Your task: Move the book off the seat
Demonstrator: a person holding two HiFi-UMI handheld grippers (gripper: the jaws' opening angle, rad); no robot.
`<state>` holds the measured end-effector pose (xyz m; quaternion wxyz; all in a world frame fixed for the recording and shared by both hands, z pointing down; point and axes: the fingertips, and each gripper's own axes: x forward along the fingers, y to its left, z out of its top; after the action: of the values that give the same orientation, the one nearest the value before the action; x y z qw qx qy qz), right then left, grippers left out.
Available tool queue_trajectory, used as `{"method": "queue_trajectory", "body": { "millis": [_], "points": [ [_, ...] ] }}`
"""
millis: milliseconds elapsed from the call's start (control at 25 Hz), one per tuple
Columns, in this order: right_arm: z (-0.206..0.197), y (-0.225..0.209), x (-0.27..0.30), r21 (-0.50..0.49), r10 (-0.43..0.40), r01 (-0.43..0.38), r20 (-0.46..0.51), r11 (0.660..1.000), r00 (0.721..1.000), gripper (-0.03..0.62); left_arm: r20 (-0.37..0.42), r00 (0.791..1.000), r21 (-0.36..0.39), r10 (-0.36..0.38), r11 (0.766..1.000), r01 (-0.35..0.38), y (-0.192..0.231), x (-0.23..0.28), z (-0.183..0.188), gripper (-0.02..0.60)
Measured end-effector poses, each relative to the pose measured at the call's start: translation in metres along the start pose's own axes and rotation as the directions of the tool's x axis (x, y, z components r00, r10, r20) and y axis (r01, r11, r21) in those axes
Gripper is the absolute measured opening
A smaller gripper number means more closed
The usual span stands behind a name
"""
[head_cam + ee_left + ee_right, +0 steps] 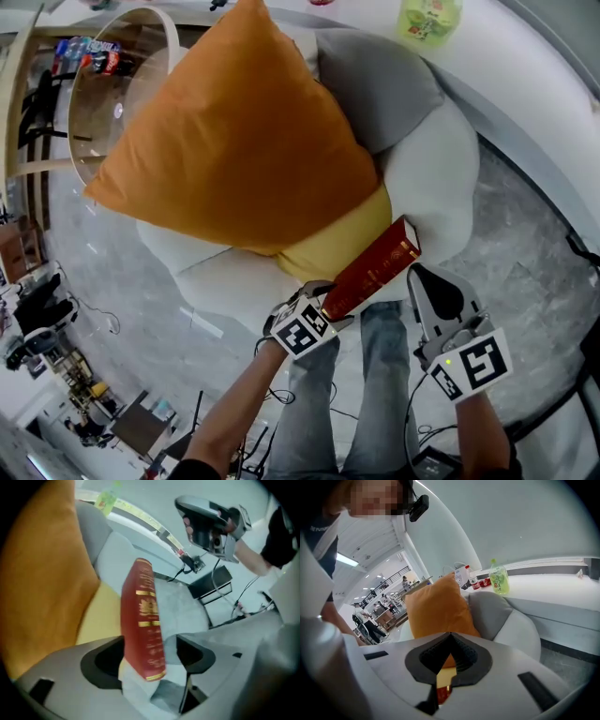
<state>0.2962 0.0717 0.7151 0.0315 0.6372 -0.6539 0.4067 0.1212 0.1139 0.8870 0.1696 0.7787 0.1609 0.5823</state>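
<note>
**Book** [373, 272]: thick rectangular hardback with a deep red cover and gilt bands and lettering on the spine. It lies tilted at the front edge of the seat [431, 178]. Its far end is over the seat beside the front corner of the yellow cushion [337, 246]. Its near end is out past the seat's front edge. Whether the far end rests on the seat cannot be told.

**Left tongs** [150, 640]: pale grey moulded plastic with dark recessed pads. The jaws stand apart about the book's near end, one against its cover, with a thin gap at the other.

**Right tongs** [449, 635]: same make. The jaws are together at the tips, off the seat's front edge, near the book but apart from it.

**Seat**: white, rounded and soft, in matt fabric.

**Orange cushion** [234, 141]: large and square, in woven cloth. It lies across the middle of the seat, overlapping the yellow cushion.

**Grey cushion** [375, 84]: smooth and plump, at the seat's back edge, partly behind the orange one.

**Yellow cushion**: flat, toward the seat's front edge.

**Worktop** [553, 581]: white, smooth and curved, behind the seat.

**Bottle** [499, 578]: clear plastic with a green cap, upright on the worktop. It holds a pale green drink.

**Floor** [525, 253]: grey, marbled and glossy.
</note>
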Motion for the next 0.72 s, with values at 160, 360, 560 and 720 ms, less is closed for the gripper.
{"method": "queue_trajectory", "body": {
  "millis": [160,360,560,720],
  "points": [
    [-0.003,0.002,-0.003,-0.001,-0.001,0.001,-0.007,1.0,1.0,0.008,-0.043,0.999,-0.039,0.001,0.999,-0.003,-0.007,0.02,-0.014,0.581],
    [-0.01,-0.004,-0.008,0.001,-0.013,0.013,-0.008,1.0,1.0,0.008,0.032,0.998,-0.054,-0.052,0.997,0.053,-0.06,0.055,0.0,0.583],
    [-0.027,-0.028,-0.022,0.012,-0.058,0.058,-0.02,0.998,0.998,0.008,-0.005,0.999,-0.058,-0.047,0.997,0.046,-0.07,0.081,-0.01,0.583],
    [-0.04,-0.044,-0.031,0.035,-0.1,0.101,-0.016,0.994,0.995,0.008,-0.031,0.998,0.007,-0.047,0.999,0.047,-0.055,0.098,-0.008,0.581]
  ]
}}
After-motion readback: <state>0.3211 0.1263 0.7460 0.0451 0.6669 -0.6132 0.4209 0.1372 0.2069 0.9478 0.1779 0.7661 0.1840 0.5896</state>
